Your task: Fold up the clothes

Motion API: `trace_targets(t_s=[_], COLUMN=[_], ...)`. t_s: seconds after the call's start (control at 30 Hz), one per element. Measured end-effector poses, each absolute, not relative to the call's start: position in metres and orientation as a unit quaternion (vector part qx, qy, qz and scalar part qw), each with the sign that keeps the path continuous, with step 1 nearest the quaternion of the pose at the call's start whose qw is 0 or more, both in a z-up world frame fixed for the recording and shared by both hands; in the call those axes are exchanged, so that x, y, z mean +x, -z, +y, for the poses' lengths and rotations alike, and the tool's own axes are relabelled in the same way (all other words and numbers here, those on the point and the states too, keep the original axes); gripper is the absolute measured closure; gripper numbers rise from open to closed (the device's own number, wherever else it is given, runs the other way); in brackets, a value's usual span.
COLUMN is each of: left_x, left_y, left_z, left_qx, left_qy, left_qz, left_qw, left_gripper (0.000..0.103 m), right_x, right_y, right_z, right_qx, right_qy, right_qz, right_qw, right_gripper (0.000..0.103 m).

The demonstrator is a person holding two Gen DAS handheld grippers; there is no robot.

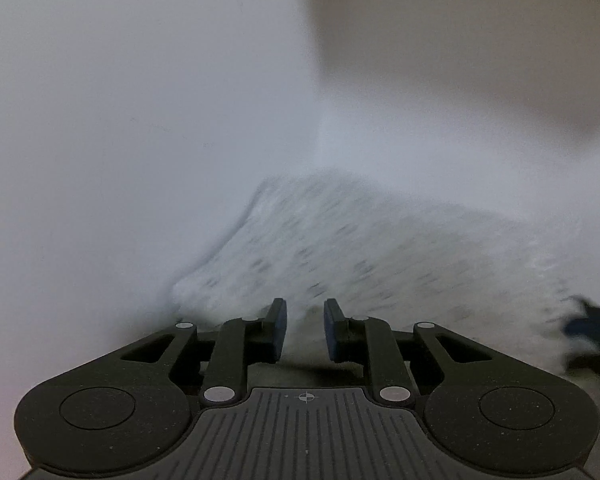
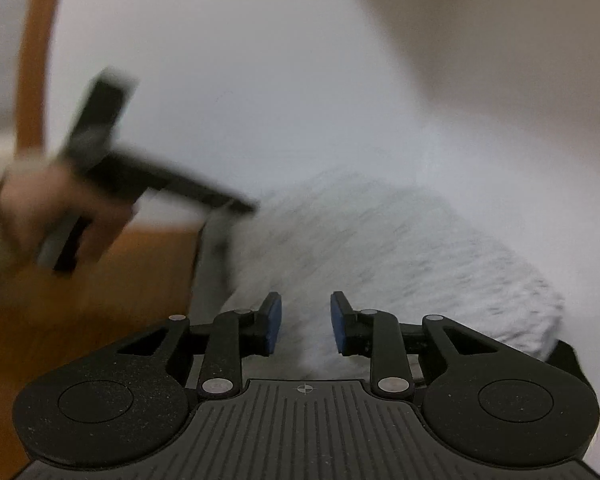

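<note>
Left hand-held gripper [image 1: 305,328], pads slightly apart, over blurred white patterned garment [image 1: 360,248] on white surface [image 1: 120,120].

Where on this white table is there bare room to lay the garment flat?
Left-wrist view: the white table lies bare left of and beyond the garment. Right-wrist view: bare beyond the garment. Crowded at its left edge, where the left gripper and hand work.

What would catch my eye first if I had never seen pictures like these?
Probably the pale speckled garment, bunched on the white table and blurred by motion. Next, the right claw at the bottom of its own view, blue pads apart with cloth between them. At left in that view, a hand holds the other claw, smeared by motion.
</note>
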State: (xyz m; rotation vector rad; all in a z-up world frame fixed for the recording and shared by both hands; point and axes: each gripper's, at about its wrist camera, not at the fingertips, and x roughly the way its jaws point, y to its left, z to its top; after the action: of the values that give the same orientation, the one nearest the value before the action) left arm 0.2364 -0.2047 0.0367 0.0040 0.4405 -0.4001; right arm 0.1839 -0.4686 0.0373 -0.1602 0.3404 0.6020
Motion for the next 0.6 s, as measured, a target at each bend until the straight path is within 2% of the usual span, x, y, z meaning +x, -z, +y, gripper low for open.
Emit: trace_targets(t_s=[0.1,0.2,0.33,0.47,0.6], left_x=[0.222,0.231,0.234,0.241,0.243], left_y=[-0.044,-0.027,-0.019,-0.026,-0.054], left_z=[-0.217,-0.225,-0.218,-0.217,-0.224], left_qx=[0.015,0.052,0.053,0.042,0.023], left_qy=[0.24,0.229,0.229,0.228,0.246], left_qz=[0.207,0.246,0.256,0.265,0.243], left_qw=[0.948,0.941,0.938,0.936,0.938], left_gripper=[0.08,0.08,0.08,0.08,0.08], right_x=[0.186,0.174,0.18,0.221,0.284], right_y=[-0.032,-0.018,-0.036,-0.048,-0.033], right_z=[-0.477,-0.468,-0.489,-0.51,-0.533], right_qx=[-0.046,-0.088,-0.073,-0.086,-0.06], right_qy=[-0.321,-0.328,-0.311,-0.234,-0.167], right_qz=[0.187,0.194,0.177,0.141,0.178], right_qw=[0.927,0.92,0.931,0.958,0.968], right_gripper=[0.079,0.078,0.079,0.079,0.08])
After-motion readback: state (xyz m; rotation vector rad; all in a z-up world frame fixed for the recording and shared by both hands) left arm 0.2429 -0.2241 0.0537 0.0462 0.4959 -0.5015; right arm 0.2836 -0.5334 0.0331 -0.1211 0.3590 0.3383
